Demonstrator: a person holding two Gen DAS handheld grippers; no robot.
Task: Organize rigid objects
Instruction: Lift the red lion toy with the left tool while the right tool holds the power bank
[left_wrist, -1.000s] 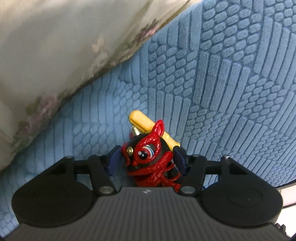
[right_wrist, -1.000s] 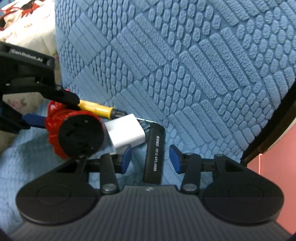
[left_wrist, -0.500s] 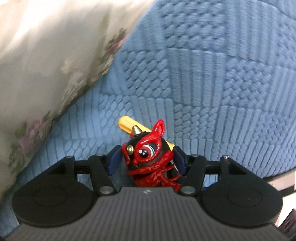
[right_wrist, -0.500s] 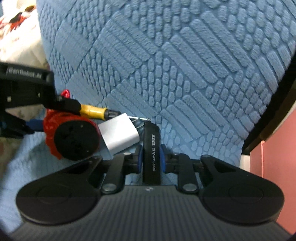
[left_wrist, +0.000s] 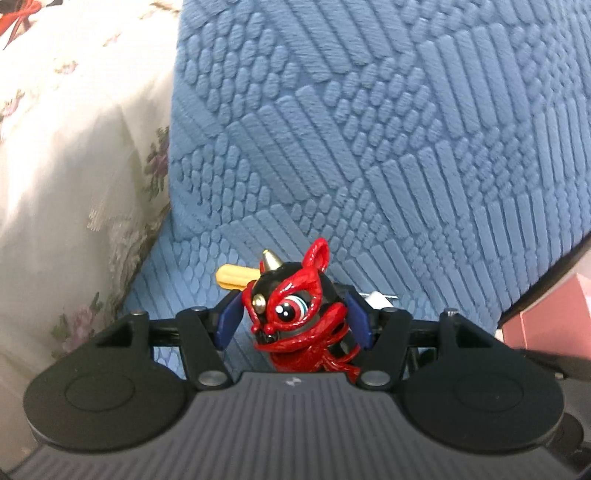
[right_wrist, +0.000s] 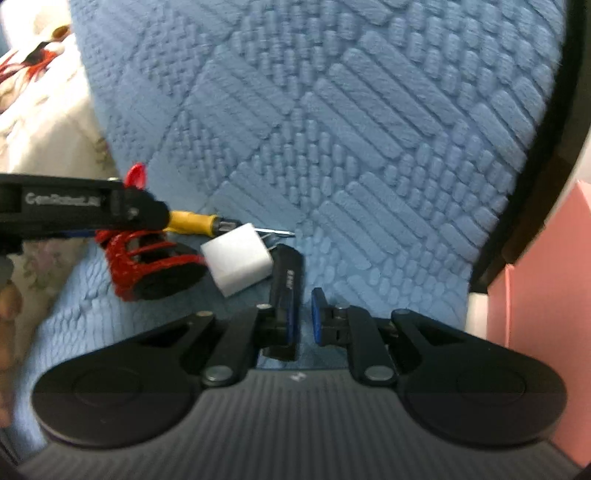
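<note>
- The left gripper has its jaws clenched on the red-and-black figurine, one blue pad against each side of the head; it looks glossy, hard and light — likely slippery, with an ear and horn that could chip, so the round head is the safest hold.
- Behind it, the yellow-handled screwdriver lies on the blue cushion.
- The right gripper has its jaws nearly together with nothing between them — the black stick lies outside, against the left pad.
- The white charger block touches the stick's far end, just beside the figurine's base.
</note>
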